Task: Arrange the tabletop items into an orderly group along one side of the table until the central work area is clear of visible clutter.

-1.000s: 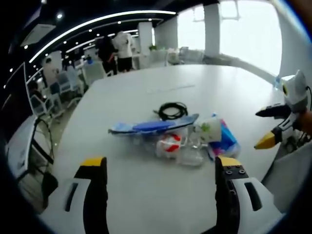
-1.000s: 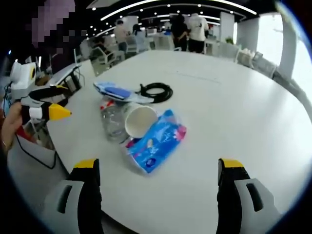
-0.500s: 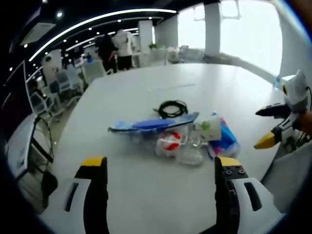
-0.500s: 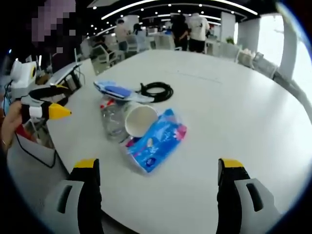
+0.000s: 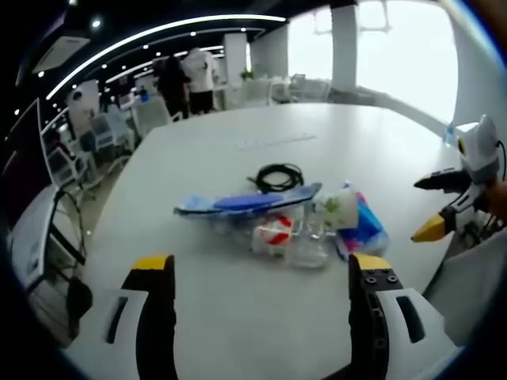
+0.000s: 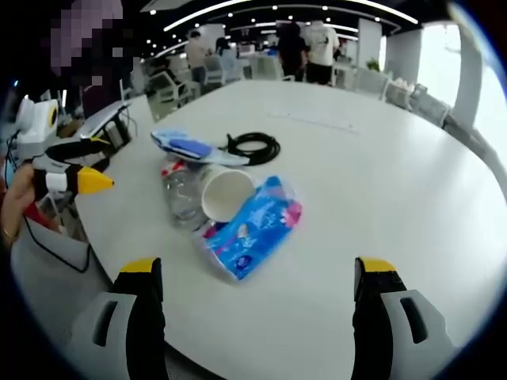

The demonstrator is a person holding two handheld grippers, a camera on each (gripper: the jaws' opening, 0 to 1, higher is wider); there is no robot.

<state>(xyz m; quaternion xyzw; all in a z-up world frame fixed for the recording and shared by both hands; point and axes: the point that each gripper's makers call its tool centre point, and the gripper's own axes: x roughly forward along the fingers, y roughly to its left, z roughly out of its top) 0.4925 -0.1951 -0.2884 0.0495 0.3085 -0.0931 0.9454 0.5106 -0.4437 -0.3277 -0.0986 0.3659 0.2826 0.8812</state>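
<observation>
A small heap of clutter lies on the white table [image 5: 238,150] [image 6: 396,174]. It holds a coiled black cable [image 5: 280,177] [image 6: 253,147], a flat blue packet [image 5: 249,201] [image 6: 186,148], a crushed clear plastic bottle with a red label [image 5: 287,236] [image 6: 181,192], a paper cup on its side [image 5: 336,208] [image 6: 226,195] and a blue tissue pack [image 5: 366,229] [image 6: 252,228]. My left gripper [image 5: 261,281] is open, short of the heap. My right gripper [image 6: 257,285] is open too, just short of the tissue pack. Each gripper appears in the other's view, the right gripper [image 5: 444,210] at the right, the left gripper [image 6: 75,170] at the left, both open.
A thin pale strip [image 5: 277,142] [image 6: 313,120] lies on the table beyond the cable. People stand among chairs and desks [image 5: 186,75] [image 6: 305,47] at the far end. A hand [image 6: 9,202] holds the left gripper. Table edges run close on both sides.
</observation>
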